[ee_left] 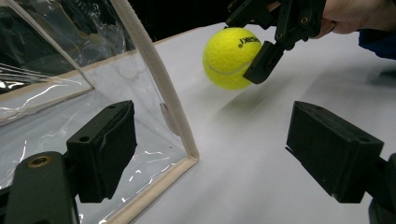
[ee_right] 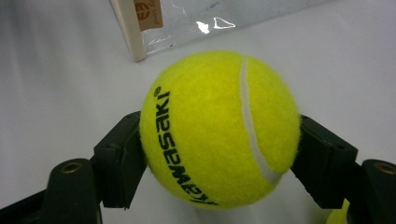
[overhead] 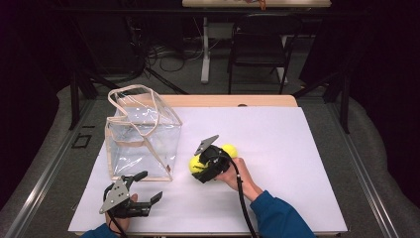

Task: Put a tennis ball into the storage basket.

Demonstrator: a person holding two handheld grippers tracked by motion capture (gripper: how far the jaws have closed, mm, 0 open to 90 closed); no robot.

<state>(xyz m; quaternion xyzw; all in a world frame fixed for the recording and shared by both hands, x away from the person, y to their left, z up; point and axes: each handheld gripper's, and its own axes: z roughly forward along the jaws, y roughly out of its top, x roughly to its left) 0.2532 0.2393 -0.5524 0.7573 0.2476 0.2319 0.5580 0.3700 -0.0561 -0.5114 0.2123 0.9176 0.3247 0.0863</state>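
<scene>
Right gripper [ee_right: 219, 154] has its jaws clamped on the tennis ball [ee_right: 219, 128] just off the white table [overhead: 277, 134]. Left gripper [ee_left: 224, 154] sits wide open and empty by the clear tote bag [overhead: 141, 136]. I'd lift the ball clear of the bag's rim before letting go.

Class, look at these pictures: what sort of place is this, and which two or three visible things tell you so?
Probably a lab or studio set up for recording. A white-topped table stands among dark curtains, cables lie on the floor behind it, and a plain folding chair waits by another desk.
</scene>
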